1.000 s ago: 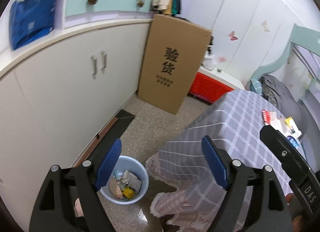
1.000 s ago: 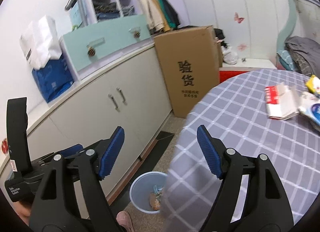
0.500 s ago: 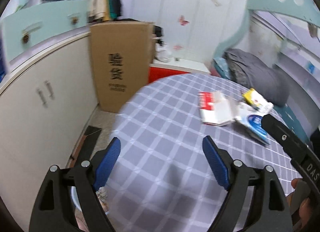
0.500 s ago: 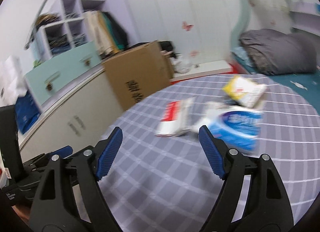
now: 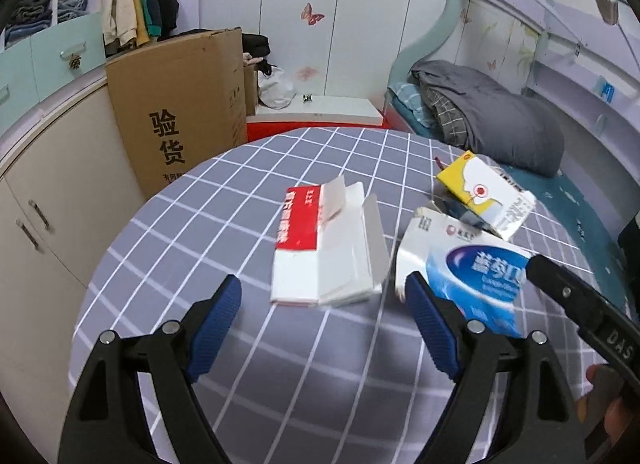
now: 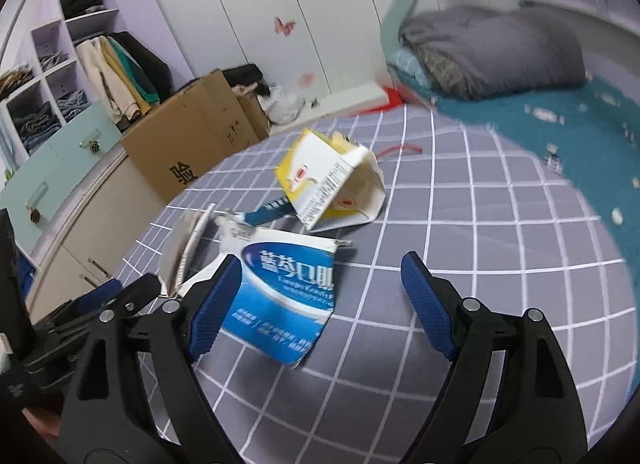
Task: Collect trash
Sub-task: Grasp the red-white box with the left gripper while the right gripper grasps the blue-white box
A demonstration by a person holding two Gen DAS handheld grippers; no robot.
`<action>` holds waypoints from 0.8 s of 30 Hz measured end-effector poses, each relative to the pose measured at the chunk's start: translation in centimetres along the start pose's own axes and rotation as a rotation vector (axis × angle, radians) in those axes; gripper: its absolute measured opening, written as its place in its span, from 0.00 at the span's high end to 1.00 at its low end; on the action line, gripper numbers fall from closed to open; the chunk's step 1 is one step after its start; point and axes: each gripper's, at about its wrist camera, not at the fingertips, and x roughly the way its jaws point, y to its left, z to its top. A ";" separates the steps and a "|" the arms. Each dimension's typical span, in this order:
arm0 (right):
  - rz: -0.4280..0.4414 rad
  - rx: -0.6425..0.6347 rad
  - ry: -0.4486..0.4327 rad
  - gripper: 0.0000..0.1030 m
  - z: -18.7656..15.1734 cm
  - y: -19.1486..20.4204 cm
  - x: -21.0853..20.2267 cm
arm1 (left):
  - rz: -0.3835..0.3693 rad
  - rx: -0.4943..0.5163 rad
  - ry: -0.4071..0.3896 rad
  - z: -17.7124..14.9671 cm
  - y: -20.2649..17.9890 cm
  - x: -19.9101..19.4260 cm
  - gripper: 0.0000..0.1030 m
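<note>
Both tools hang wide open and empty over the table (image 5: 168, 232), left tool (image 5: 322, 312) pointing straight at the red-and-white box (image 5: 320, 248), long axis running away from it (the blue box (image 6: 284, 296) is by the right tool (image 6: 320, 296)).

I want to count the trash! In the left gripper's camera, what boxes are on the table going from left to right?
Red and white box → blue and white box → yellow and white box, farther back on the checked table.
</note>
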 end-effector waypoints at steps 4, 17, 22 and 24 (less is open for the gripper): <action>0.045 0.015 0.041 0.22 0.6 0.0 1.3 | 0.037 0.002 0.030 0.8 -0.2 2.1 0.21; 0.098 -0.042 0.134 0.50 0.5 1.6 3.1 | 0.032 -0.060 0.091 0.0 1.0 3.2 0.37; 0.146 -0.057 0.095 0.76 0.1 1.7 1.7 | 0.012 -0.057 0.086 -0.6 1.8 2.3 0.38; 0.162 -0.067 0.069 0.85 -0.3 2.0 0.9 | 0.006 -0.065 0.087 -1.0 2.6 1.9 0.38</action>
